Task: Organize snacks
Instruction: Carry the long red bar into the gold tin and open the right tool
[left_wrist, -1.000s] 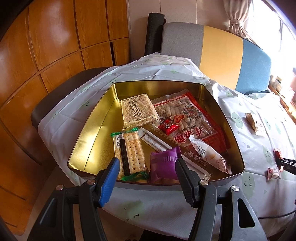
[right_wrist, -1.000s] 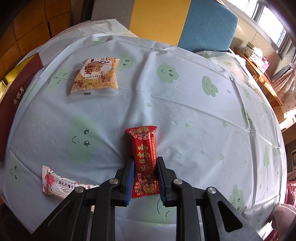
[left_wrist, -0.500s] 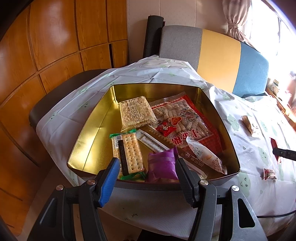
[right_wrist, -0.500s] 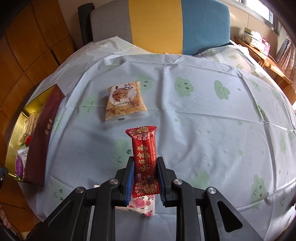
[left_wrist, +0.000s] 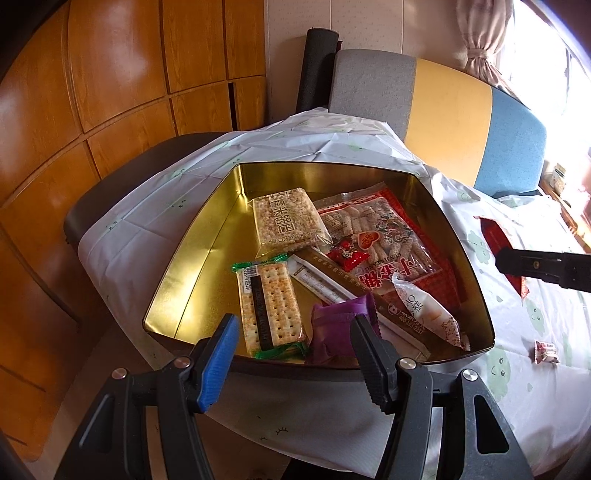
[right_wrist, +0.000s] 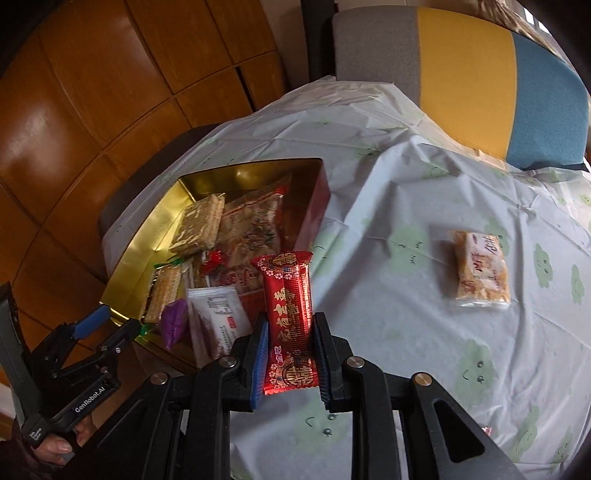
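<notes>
Pinched upright in right gripper (right_wrist: 289, 354) — red snack packet (right_wrist: 290, 314); ahead-left, gold tin (right_wrist: 147, 254); left gripper (left_wrist: 291, 354) spread, empty.

Small candy (left_wrist: 546, 351) print unreadable.

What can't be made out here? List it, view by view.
- Left wrist view: the right gripper is cut off by the right edge; only a black finger shows, covering much of the red snack packet.
- Left wrist view: the small pink-and-white candy is too small to read.
- Right wrist view: the gold tin has its near corner hidden behind the left gripper.
</notes>
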